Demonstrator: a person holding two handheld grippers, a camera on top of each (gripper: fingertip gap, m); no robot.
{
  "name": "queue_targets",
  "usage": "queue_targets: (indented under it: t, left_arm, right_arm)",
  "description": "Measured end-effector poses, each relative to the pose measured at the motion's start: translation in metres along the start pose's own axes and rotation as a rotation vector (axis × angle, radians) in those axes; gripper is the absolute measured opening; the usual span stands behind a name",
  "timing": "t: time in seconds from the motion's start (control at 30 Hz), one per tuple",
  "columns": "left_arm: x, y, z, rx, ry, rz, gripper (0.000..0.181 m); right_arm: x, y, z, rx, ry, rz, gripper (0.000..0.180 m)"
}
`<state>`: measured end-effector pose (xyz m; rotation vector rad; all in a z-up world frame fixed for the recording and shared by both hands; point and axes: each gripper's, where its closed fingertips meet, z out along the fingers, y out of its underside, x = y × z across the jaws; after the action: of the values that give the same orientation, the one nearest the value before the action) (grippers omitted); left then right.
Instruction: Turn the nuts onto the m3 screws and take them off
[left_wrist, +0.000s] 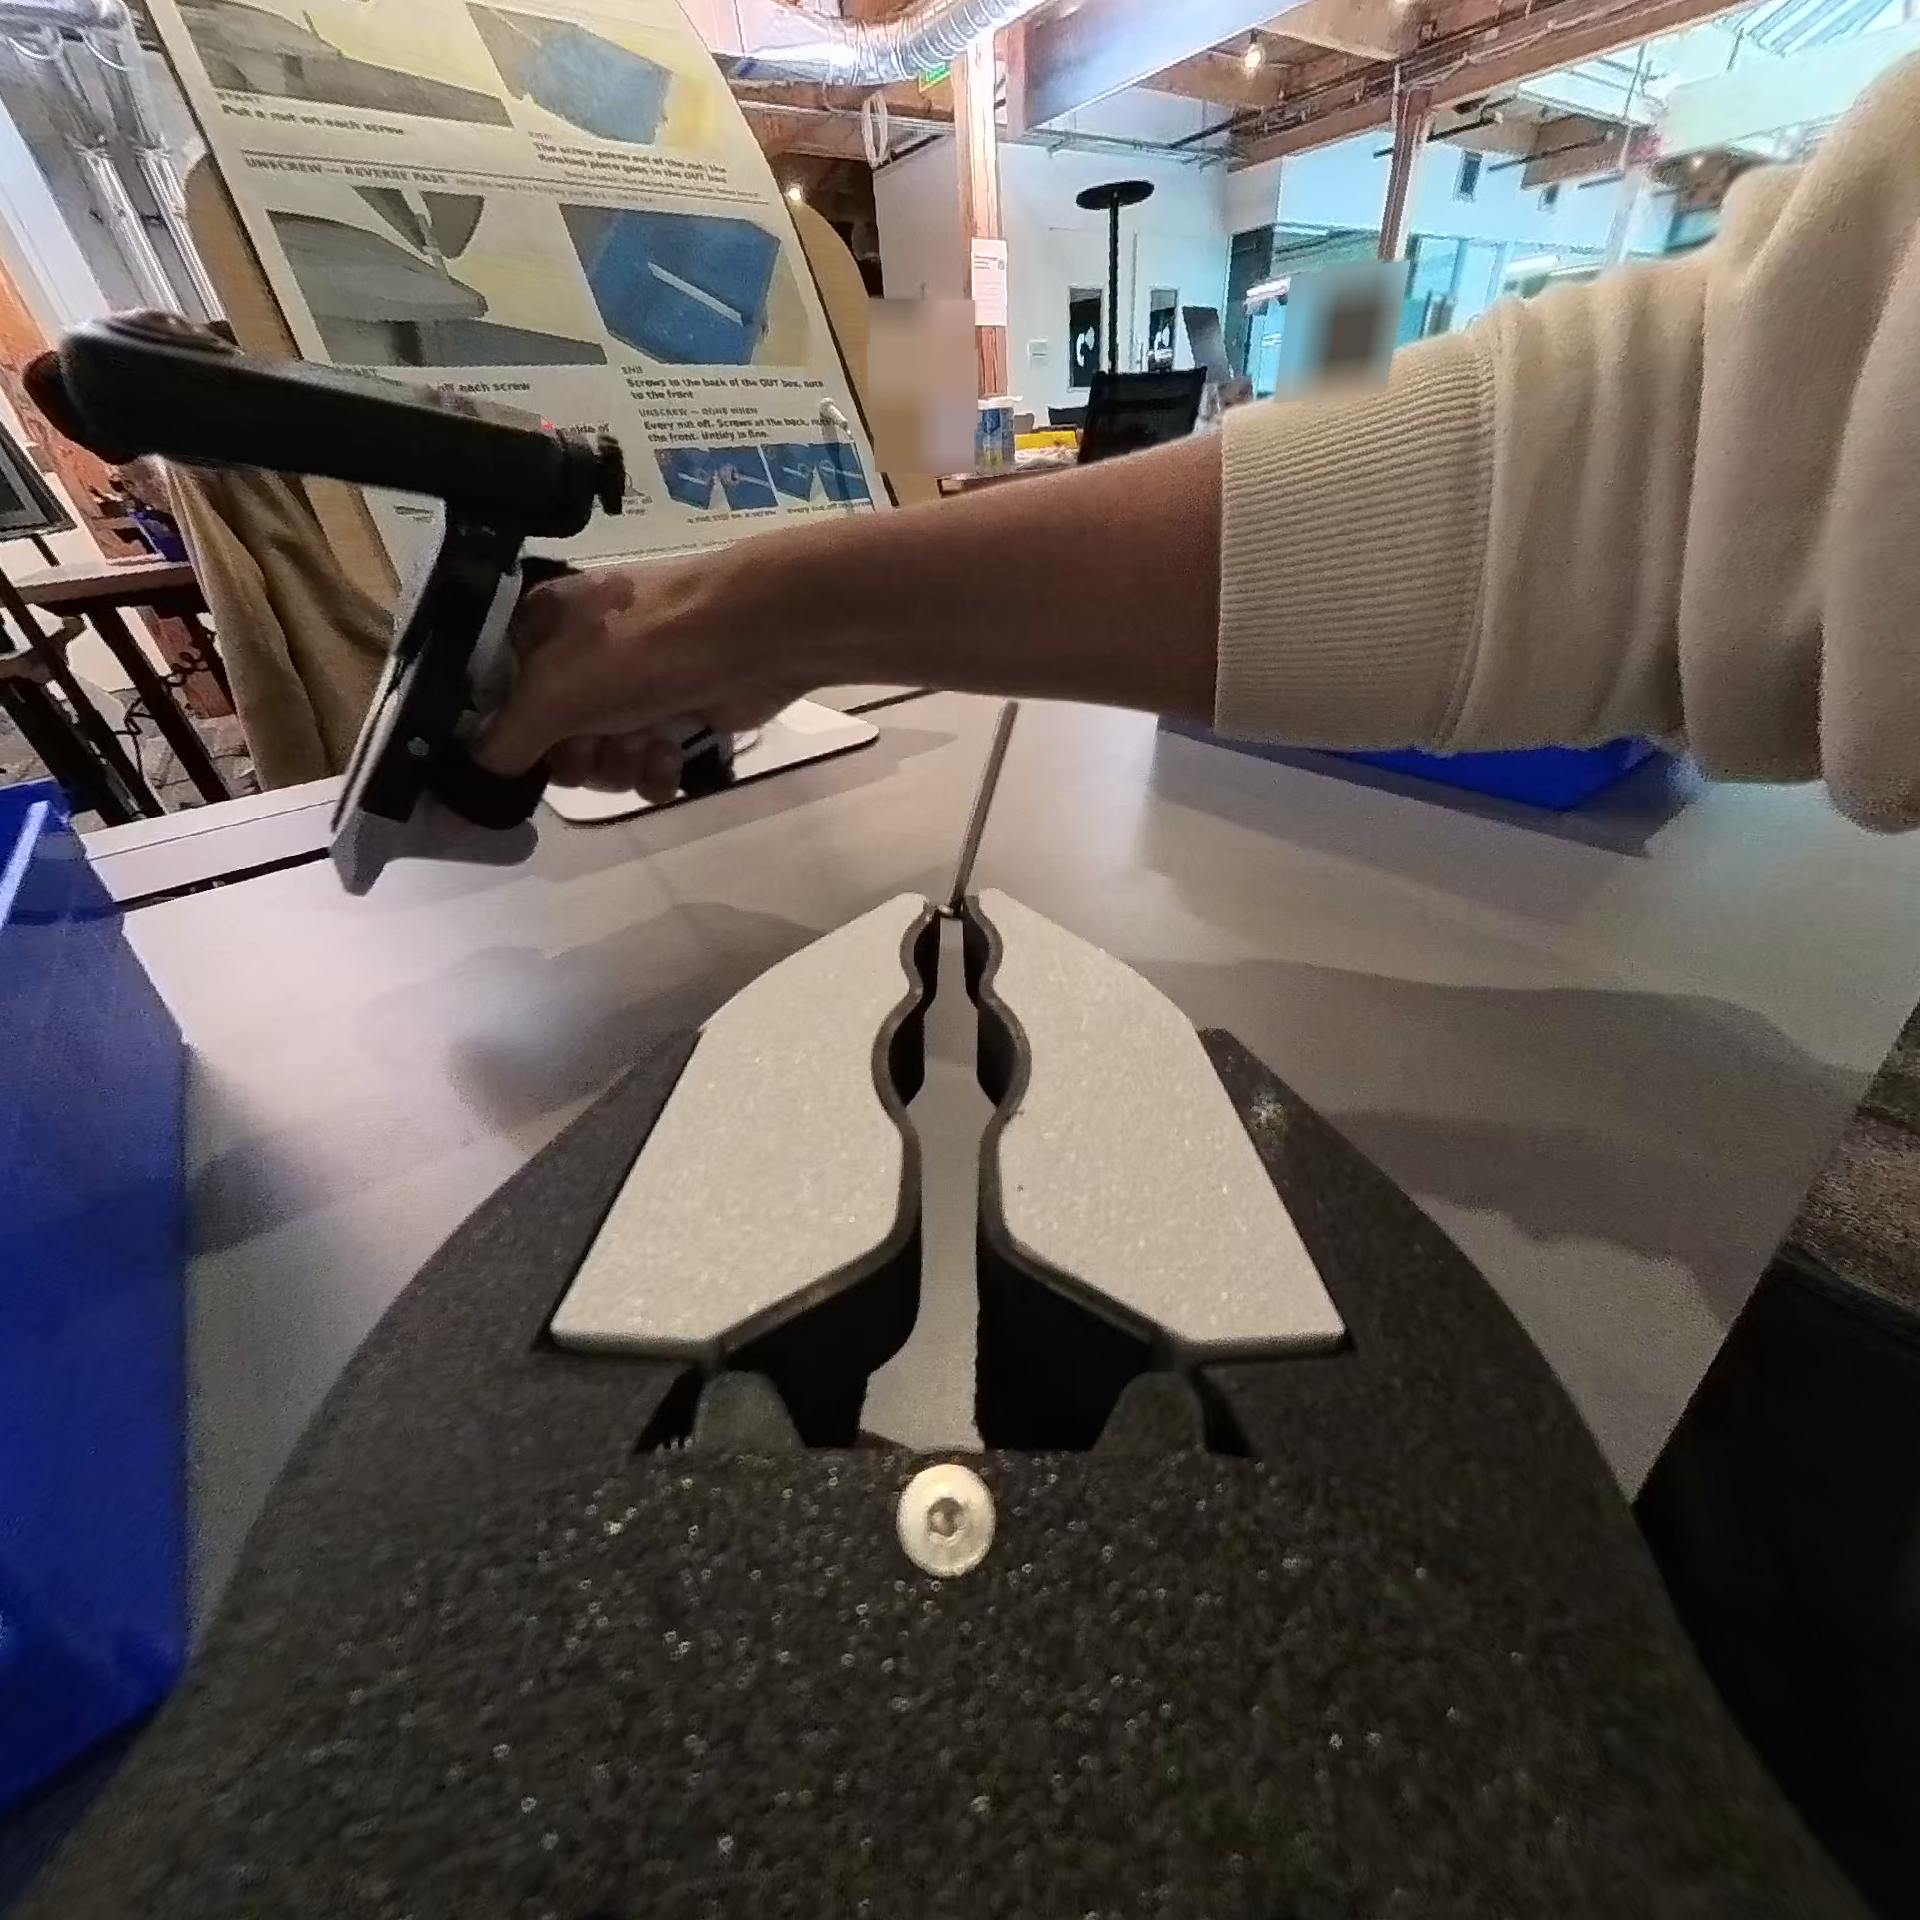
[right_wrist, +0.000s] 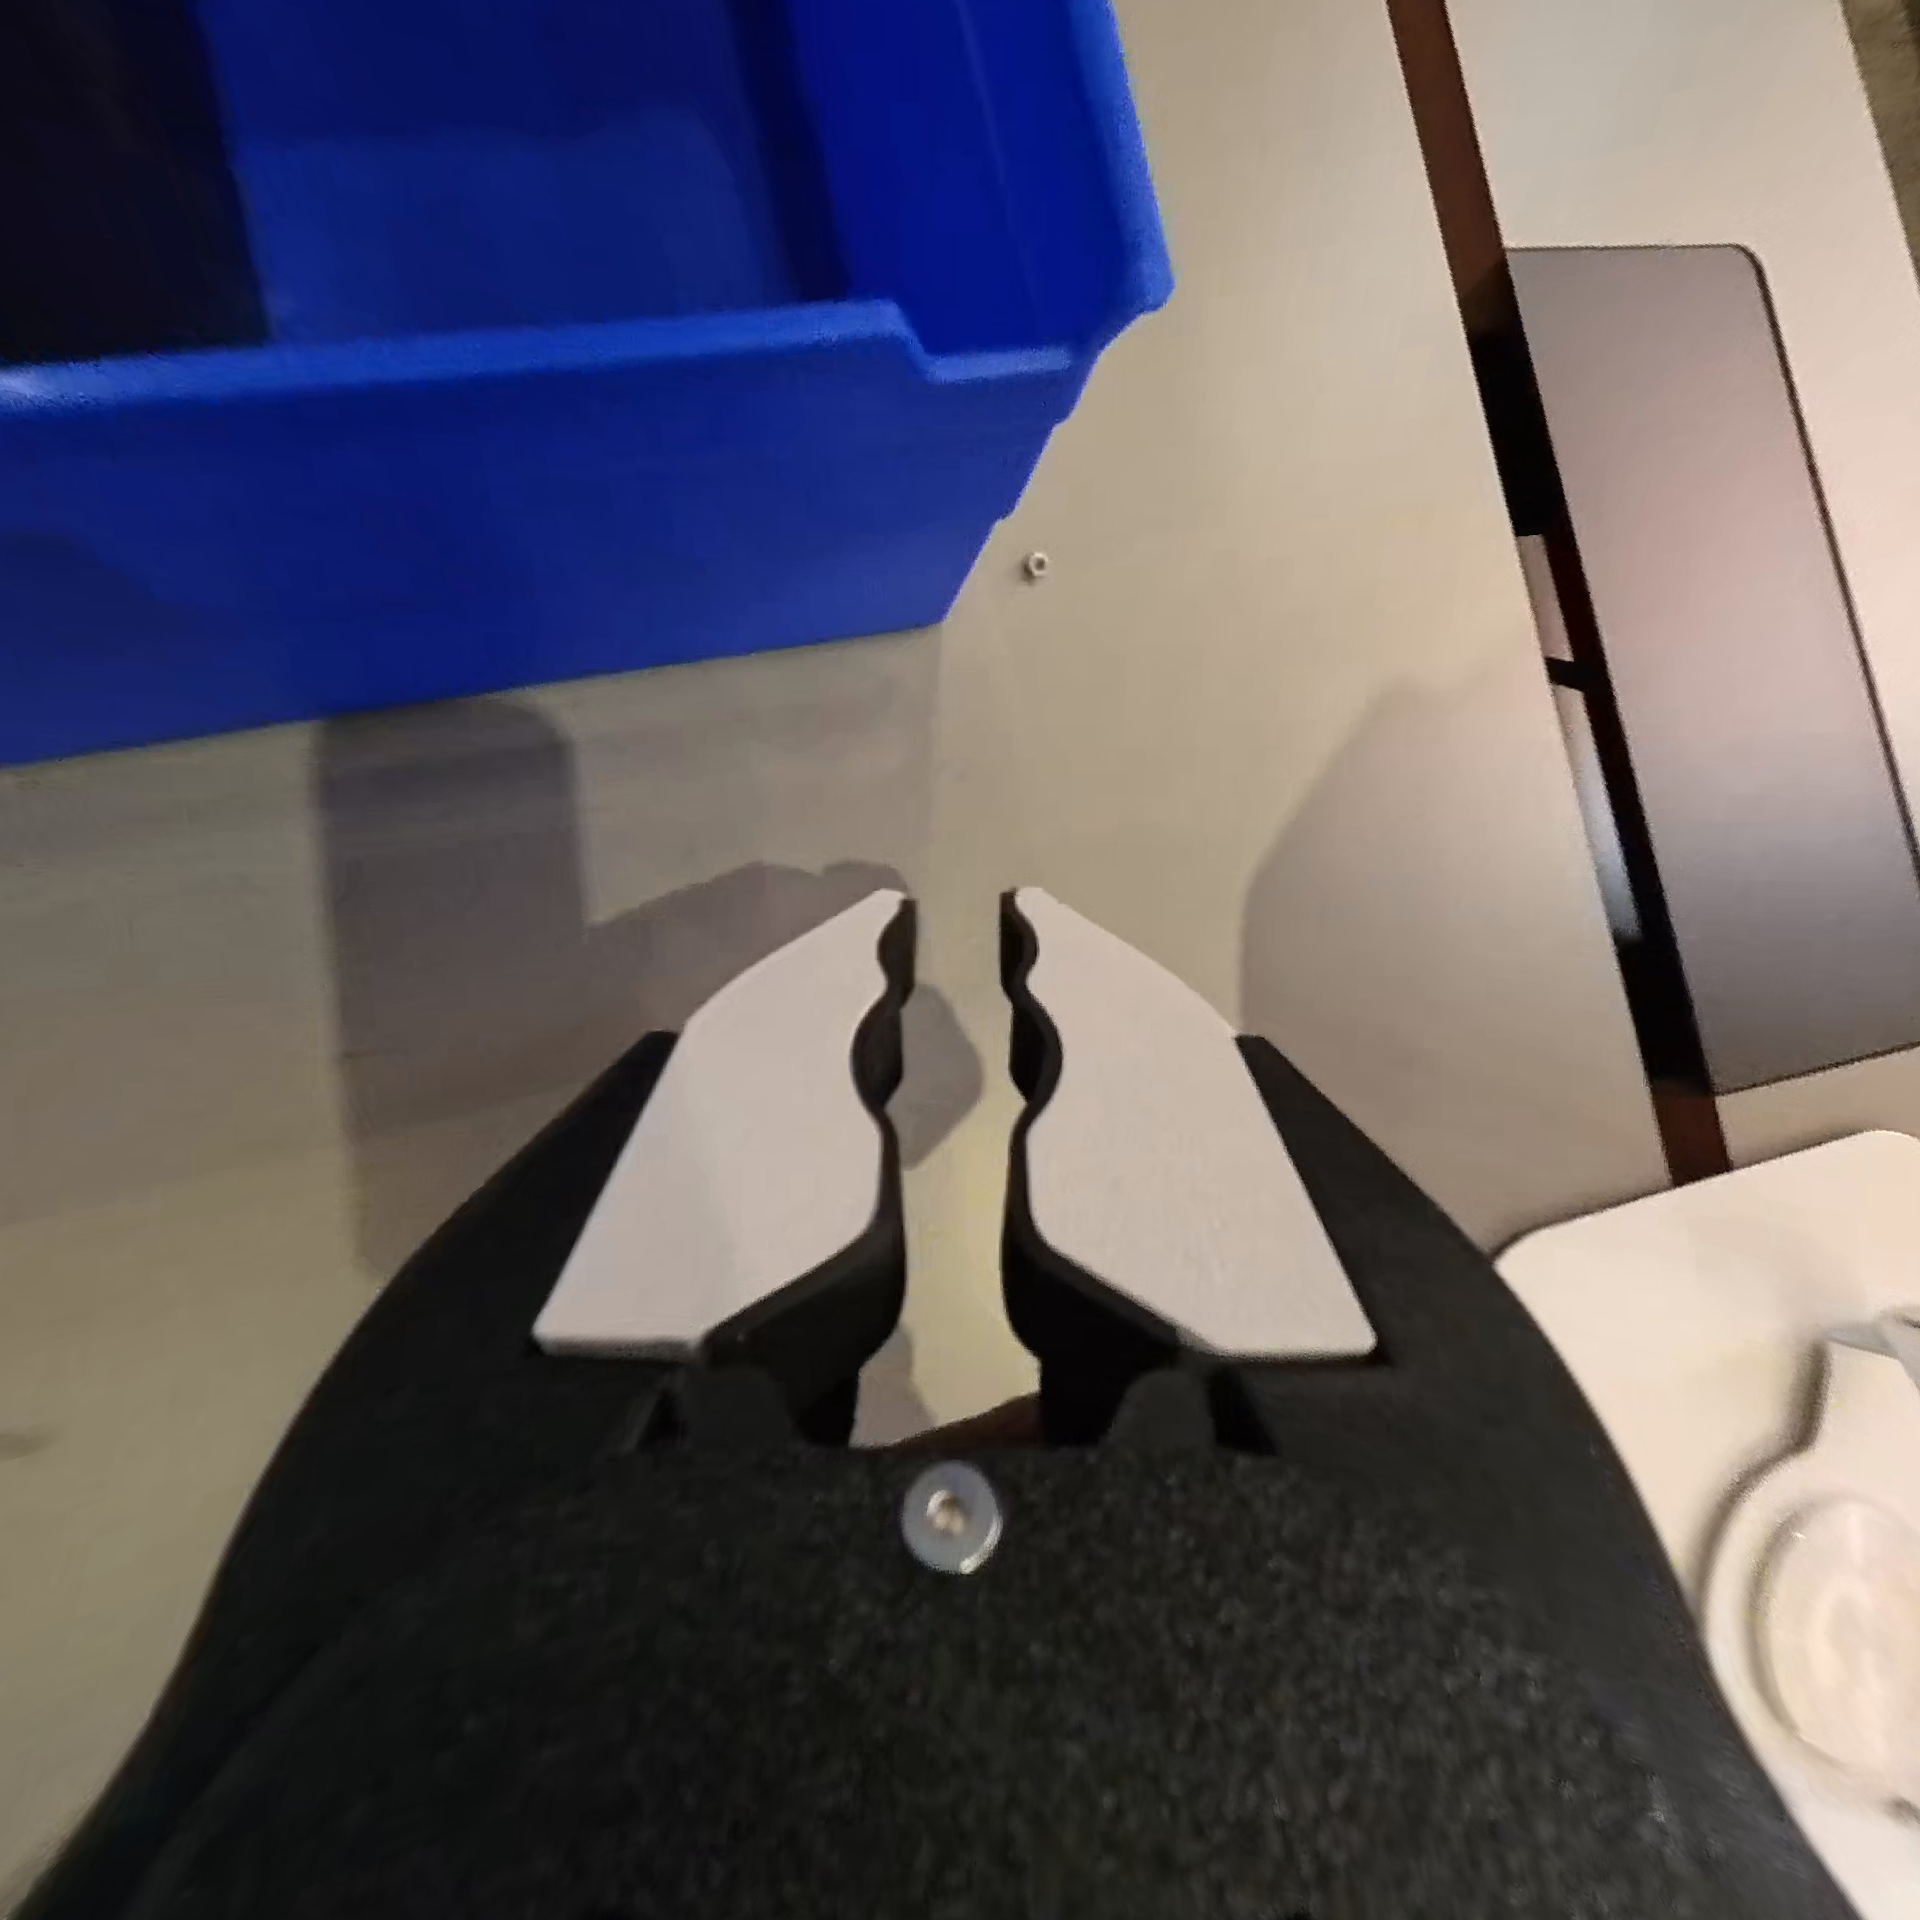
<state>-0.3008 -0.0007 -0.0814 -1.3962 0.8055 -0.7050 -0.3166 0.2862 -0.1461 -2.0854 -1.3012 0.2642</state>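
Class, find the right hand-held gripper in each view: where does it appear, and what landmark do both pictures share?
Left wrist view: right hand-held gripper at upper left, held by a hand.
Right wrist view: bottom centre, fingertips apart, above the table.
Shared landmark: the grey table.

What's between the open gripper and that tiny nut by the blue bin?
Nothing: in the right wrist view, only bare table lies between the right gripper and the nut.
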Motion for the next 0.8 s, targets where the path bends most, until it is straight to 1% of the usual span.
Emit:
queue_targets:
  t: [0.1, 0.17, 0.3, 0.4, 0.43, 0.5, 0.57, 0.6, 0.7, 0.77, 0.8]
  left_arm:
    - [-0.001, -0.002, -0.002, 0.016, -0.007, 0.001, 0.004]
    - [-0.001, -0.002, -0.002, 0.015, -0.007, 0.000, 0.004]
    - [-0.002, 0.000, 0.000, 0.004, -0.019, 0.007, 0.004]
    - [-0.003, -0.001, 0.000, 0.013, -0.034, 0.019, 0.004]
    - [-0.003, -0.002, -0.001, 0.015, -0.042, 0.023, 0.004]
    - [-0.004, -0.002, -0.001, 0.020, -0.054, 0.031, 0.004]
    - [-0.004, -0.002, -0.001, 0.021, -0.064, 0.038, 0.004]
    - [-0.005, -0.002, -0.001, 0.023, -0.068, 0.043, 0.004]
    - [-0.008, -0.003, -0.001, 0.031, -0.101, 0.047, 0.004]
    - [-0.010, -0.003, -0.001, 0.030, -0.115, 0.045, 0.004]
    - [-0.011, -0.003, 0.000, 0.030, -0.124, 0.046, 0.004]
  right_arm:
    - [0.001, -0.003, 0.002, 0.049, 0.005, 0.004, 0.016]
    - [-0.006, -0.005, 0.002, 0.092, -0.043, 0.033, 0.018]
    - [0.001, -0.009, 0.003, 0.128, -0.053, 0.043, 0.017]
    - [0.015, -0.026, 0.007, 0.130, -0.042, 0.017, 0.017]
    - [0.019, -0.032, 0.012, 0.113, -0.057, 0.001, 0.019]
    - [0.031, -0.046, 0.023, 0.104, -0.050, -0.005, 0.018]
    - [0.029, -0.062, 0.026, 0.093, -0.123, 0.041, 0.020]
    - [0.033, -0.072, 0.020, 0.089, -0.115, 0.031, 0.020]
    - [0.043, -0.088, -0.006, -0.033, -0.079, -0.093, 0.019]
    - [0.064, -0.094, -0.017, -0.135, 0.025, -0.203, 0.019]
    - [0.068, -0.098, -0.019, -0.181, 0.030, -0.238, 0.019]
